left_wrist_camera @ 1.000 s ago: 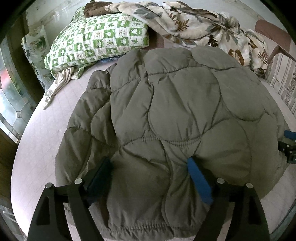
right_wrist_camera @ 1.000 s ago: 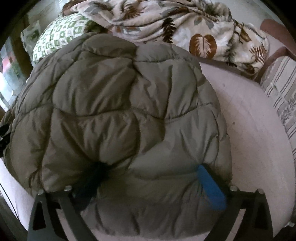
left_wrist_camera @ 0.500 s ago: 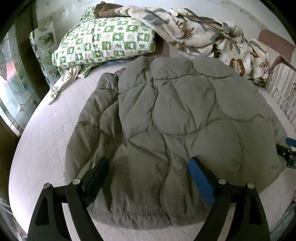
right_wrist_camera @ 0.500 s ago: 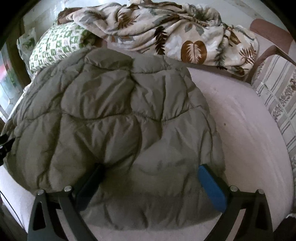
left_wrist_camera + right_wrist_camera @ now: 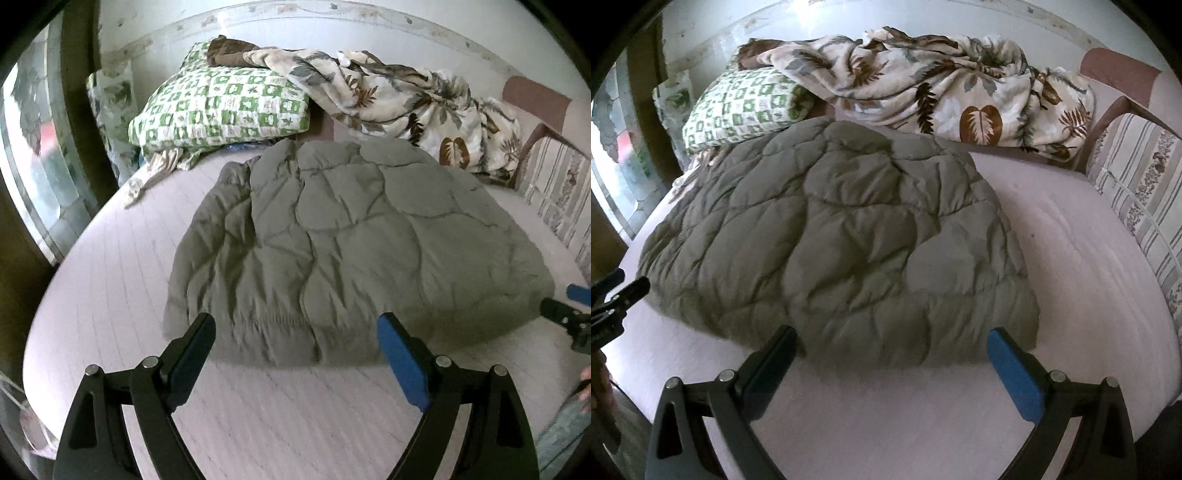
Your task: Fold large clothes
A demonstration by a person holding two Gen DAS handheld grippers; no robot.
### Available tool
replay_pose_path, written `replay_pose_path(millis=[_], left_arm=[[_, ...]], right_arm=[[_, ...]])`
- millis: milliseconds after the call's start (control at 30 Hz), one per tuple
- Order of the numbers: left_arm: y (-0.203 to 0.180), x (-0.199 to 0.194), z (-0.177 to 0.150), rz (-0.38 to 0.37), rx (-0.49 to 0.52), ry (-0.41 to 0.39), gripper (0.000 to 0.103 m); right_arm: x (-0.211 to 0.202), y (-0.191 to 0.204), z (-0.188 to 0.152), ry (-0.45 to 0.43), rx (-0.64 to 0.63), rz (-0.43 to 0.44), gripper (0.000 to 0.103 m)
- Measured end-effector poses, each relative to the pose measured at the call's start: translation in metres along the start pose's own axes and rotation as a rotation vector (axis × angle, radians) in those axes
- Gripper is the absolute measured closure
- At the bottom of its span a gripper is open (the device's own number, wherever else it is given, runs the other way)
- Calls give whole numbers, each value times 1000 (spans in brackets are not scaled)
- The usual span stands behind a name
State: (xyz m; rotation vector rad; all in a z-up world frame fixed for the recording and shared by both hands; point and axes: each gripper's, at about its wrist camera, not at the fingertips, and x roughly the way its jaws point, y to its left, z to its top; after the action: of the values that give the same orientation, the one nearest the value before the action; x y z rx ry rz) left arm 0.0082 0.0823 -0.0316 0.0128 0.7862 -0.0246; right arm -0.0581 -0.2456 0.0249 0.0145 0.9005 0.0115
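A grey-green quilted puffer jacket lies folded flat on the pale pink bed, one sleeve lying along its left side. It also shows in the right wrist view. My left gripper is open and empty, just short of the jacket's near hem. My right gripper is open and empty, just short of the jacket's near right edge. The right gripper's tips show at the right edge of the left wrist view.
A green checked pillow and a leaf-print blanket lie at the back of the bed. A striped cushion and a chair arm stand at the right. A window is on the left.
Both grippers have drawn back from the jacket and risen; a second ago their fingers pressed into its near edge. The jacket now lies flat, apart from them.
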Motion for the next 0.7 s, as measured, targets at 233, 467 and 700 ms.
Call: replay_pose_path(millis=[233, 467, 700], left_arm=[[5, -23, -11, -5, -34, -13, 14], [0, -39, -25, 5, -19, -4, 14], [3, -52, -41, 5, -24, -12, 14]], right_arm=[[-9, 6, -19, -4, 4, 45, 0], [-24, 19, -30, -4, -35, 60, 0], [-41, 26, -41, -24, -48, 57, 0]])
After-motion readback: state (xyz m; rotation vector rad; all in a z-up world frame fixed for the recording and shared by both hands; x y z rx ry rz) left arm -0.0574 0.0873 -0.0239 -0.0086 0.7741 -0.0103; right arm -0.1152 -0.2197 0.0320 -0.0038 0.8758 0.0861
